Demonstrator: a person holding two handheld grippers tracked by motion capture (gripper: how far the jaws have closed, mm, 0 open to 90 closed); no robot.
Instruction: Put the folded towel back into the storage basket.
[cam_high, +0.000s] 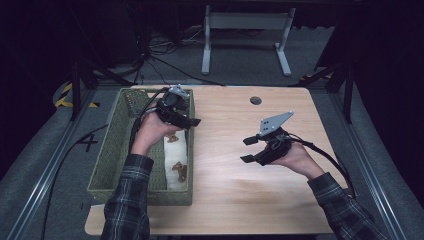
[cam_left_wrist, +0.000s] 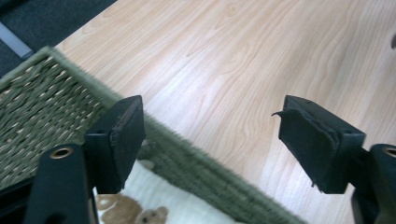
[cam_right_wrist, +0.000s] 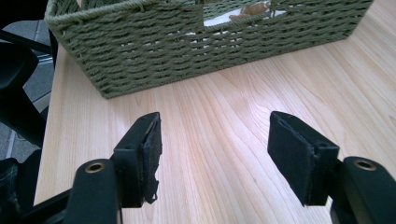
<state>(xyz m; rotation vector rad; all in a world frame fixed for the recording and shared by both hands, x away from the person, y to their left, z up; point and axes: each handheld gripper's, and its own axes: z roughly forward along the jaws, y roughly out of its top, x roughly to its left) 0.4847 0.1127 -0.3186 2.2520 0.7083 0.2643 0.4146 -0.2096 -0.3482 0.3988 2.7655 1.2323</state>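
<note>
A green woven basket (cam_high: 107, 150) stands on the left part of the wooden table (cam_high: 240, 190). In it lies a white cloth (cam_high: 177, 160) printed with brown animal figures. My left gripper (cam_high: 189, 119) hovers over the basket's right rim, open and empty. In the left gripper view the left gripper (cam_left_wrist: 210, 135) has the basket's rim (cam_left_wrist: 196, 163) and the cloth (cam_left_wrist: 163, 196) below its spread jaws. My right gripper (cam_high: 246, 150) is held above the bare table right of centre, pointing toward the basket, open and empty. The right gripper view puts the right gripper (cam_right_wrist: 215, 140) in front of the basket's side wall (cam_right_wrist: 187, 51).
A round cable hole (cam_high: 255, 100) sits near the table's far edge. Beyond the table stands a white frame (cam_high: 245, 30) on a grey floor with cables. Yellow-black tape (cam_high: 64, 95) marks the floor at the far left. Bare wood lies between the two grippers.
</note>
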